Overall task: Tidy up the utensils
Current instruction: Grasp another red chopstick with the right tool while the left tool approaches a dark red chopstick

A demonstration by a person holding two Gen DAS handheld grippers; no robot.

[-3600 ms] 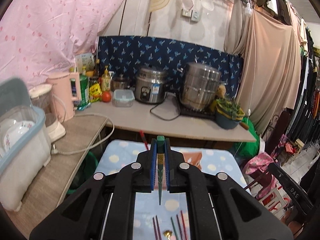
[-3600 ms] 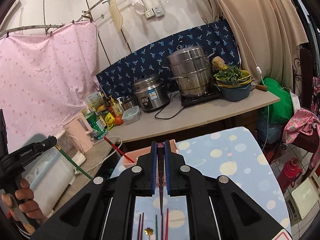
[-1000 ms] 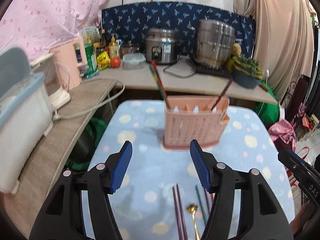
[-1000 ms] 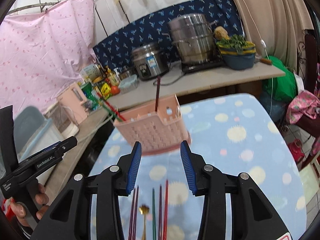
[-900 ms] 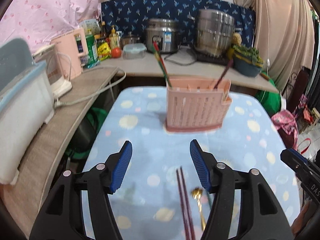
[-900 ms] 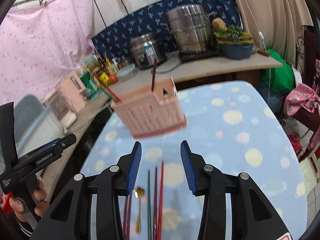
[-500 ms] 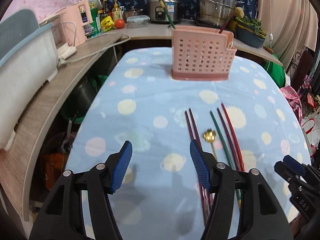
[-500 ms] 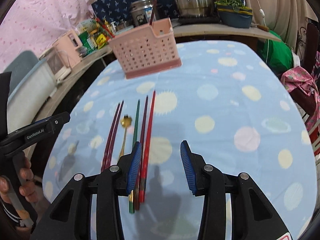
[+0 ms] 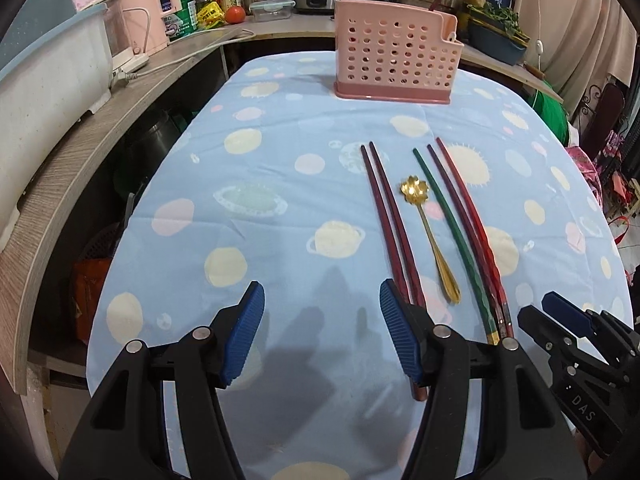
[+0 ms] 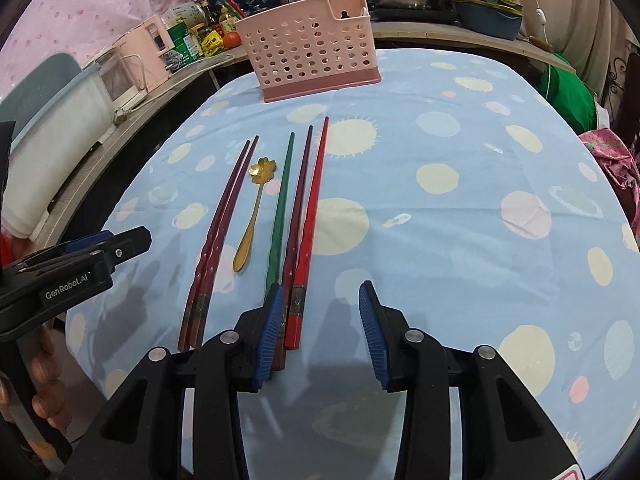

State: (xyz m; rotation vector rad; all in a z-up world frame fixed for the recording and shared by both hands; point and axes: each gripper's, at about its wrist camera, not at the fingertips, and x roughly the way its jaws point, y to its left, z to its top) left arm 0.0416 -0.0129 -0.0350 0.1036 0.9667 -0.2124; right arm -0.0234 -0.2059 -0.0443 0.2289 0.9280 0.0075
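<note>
Now both jaws wide, empty.

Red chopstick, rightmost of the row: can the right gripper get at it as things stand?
Probably yes. The right gripper is open above the near end of the red chopstick, nothing lies over it; the dark chopstick alongside is close.

Shiny gold metal spoon (image 9: 429, 226), perforated plastic caddy (image 9: 394, 63)
</note>
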